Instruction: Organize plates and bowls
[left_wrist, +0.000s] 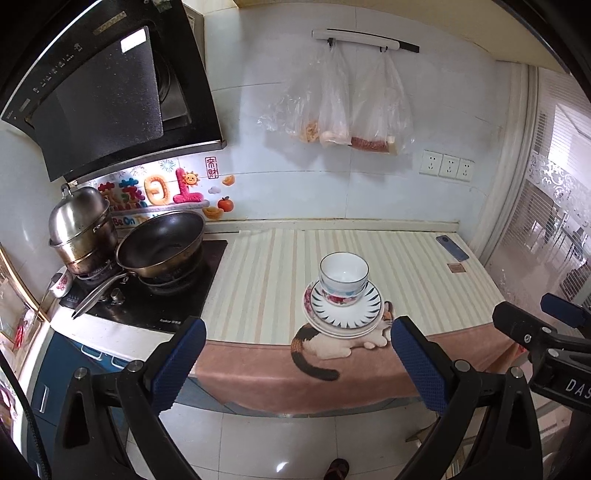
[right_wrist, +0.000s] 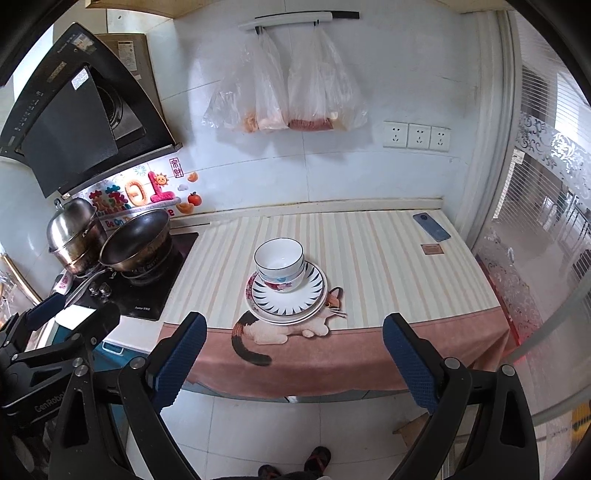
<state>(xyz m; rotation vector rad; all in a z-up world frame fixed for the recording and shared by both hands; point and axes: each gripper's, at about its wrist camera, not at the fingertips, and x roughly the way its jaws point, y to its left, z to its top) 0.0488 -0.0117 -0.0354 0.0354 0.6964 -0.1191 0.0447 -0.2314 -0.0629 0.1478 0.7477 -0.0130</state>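
— From the left wrist camera, what did the kitchen show?

— A tidy stack stood on the striped counter cloth (left_wrist: 399, 258), near its front edge: bowls (left_wrist: 343, 275) nested on top of plates (left_wrist: 345, 314), smaller pieces above wider ones, which I took as the sorting largely done. The left gripper (left_wrist: 297, 363) hung short of the counter over the floor tiles, its blue pads spread wide and holding nothing. The right gripper (left_wrist: 543, 328) poked in at the right edge, well apart from the dishes.

— Anything hard to read there?

— The number of plates; their rims overlapped. The printed cat (left_wrist: 332, 343) on the cloth was partly covered by the stack. Of the right gripper only one side showed, so its state could not be told from that view.

— And the right wrist camera?

— Same stack (right_wrist: 286, 295), seen from slightly further right, the plates sitting on the cat's back. The right gripper (right_wrist: 293, 362) was also held back from the counter, pads wide apart, empty. The left gripper (right_wrist: 62, 317) was cut off at the lower left. A wok (right_wrist: 136, 240) and a steel pot (right_wrist: 74, 232) sat on the stove, a phone (right_wrist: 431, 226) lay at the far right corner, all clear of the dishes.

— Hidden?

— How many bowls were nested; I judged two, not certain. A sandalled foot (right_wrist: 317, 458) showed at the bottom.
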